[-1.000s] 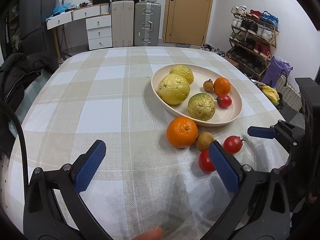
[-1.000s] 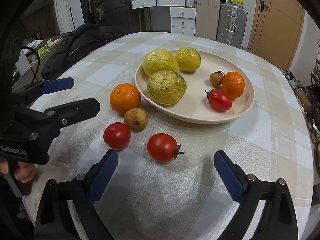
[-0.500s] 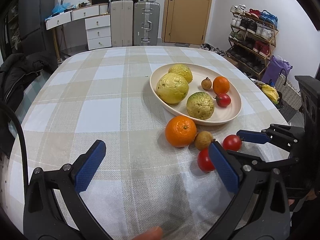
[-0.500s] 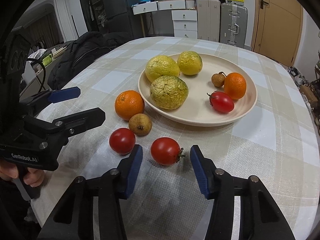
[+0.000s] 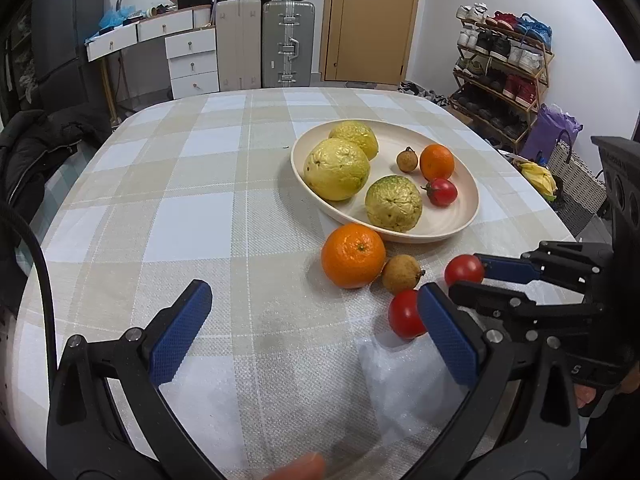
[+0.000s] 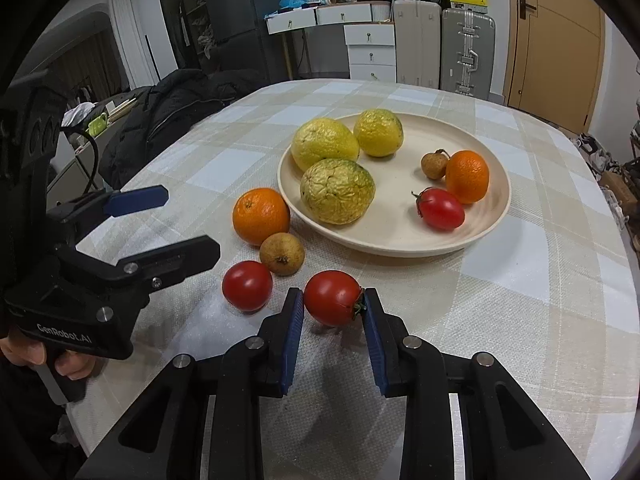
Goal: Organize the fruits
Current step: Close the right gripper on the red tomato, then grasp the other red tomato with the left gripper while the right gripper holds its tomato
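A cream plate [image 6: 492, 224] holds three yellow-green citrus fruits, a small orange, a small brown fruit and a red tomato. On the cloth beside it lie an orange [image 6: 261, 216], a brown fruit [image 6: 282, 254] and a red tomato [image 6: 247, 286]. My right gripper [image 6: 332, 310] is shut on a second red tomato [image 6: 332, 298], which rests on the table; this tomato also shows in the left wrist view [image 5: 464, 270]. My left gripper [image 5: 316, 328] is open and empty above the cloth, left of the loose fruits.
The table has a checked beige and white cloth [image 5: 200, 208]. A black jacket [image 6: 172, 108] lies on a chair at the left edge. Suitcases, drawers and a shoe rack [image 5: 504, 72] stand beyond the table.
My right gripper moved forward and its fingers closed from wide open onto the near red tomato. My left gripper stayed open and nearly still.
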`<state>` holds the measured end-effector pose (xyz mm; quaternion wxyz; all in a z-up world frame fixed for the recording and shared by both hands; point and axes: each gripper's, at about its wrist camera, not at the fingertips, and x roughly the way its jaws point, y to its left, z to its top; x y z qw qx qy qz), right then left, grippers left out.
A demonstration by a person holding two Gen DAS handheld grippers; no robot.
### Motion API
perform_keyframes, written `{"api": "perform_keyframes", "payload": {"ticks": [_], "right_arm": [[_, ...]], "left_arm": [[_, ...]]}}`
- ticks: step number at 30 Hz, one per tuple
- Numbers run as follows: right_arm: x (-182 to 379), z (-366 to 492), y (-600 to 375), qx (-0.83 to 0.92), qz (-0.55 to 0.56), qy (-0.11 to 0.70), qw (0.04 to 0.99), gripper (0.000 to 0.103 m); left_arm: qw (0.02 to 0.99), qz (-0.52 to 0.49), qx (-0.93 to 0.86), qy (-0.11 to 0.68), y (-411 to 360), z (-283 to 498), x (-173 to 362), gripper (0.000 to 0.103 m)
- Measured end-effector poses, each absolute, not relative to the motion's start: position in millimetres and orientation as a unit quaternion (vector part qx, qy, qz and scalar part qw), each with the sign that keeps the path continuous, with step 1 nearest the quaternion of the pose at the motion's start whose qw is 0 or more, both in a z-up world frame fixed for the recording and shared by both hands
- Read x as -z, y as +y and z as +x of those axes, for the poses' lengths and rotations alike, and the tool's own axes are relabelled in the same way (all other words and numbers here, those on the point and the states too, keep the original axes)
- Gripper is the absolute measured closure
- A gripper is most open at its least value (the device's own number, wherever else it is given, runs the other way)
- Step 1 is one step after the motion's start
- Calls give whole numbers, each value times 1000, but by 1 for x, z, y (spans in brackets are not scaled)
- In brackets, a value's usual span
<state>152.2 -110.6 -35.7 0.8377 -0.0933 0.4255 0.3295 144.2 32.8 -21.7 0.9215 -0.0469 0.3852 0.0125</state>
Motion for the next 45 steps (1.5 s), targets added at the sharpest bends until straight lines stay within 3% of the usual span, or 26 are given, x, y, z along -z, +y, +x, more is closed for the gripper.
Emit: {"api": "perform_keyframes", "payload": {"ticks": [16,19,26,32,39,42,45], "right_arm": [[15,159,-130,-324,-49,399,856,72],[16,158,-129,-325,-51,400,855,72],[16,159,-130,-328,-51,400,854,72],[15,158,-130,-328,-50,399,855,72],[15,157,-129,-332,-54,399,853,72],[15,157,-129,-332,-54,399,853,72],[15,156,-129,-332,-54,399,853,72]], "left_arm": [[906,-32,33,421,8,147,36,1],[904,-28,48,424,2,146,38,9],[896,-29,92,433,-10,145,44,43],[893,-30,106,436,-14,145,46,55],[892,-54,113,435,-8,147,46,63],[891,-65,113,435,-4,149,47,76],[890,-70,119,435,-4,149,47,77]]}}
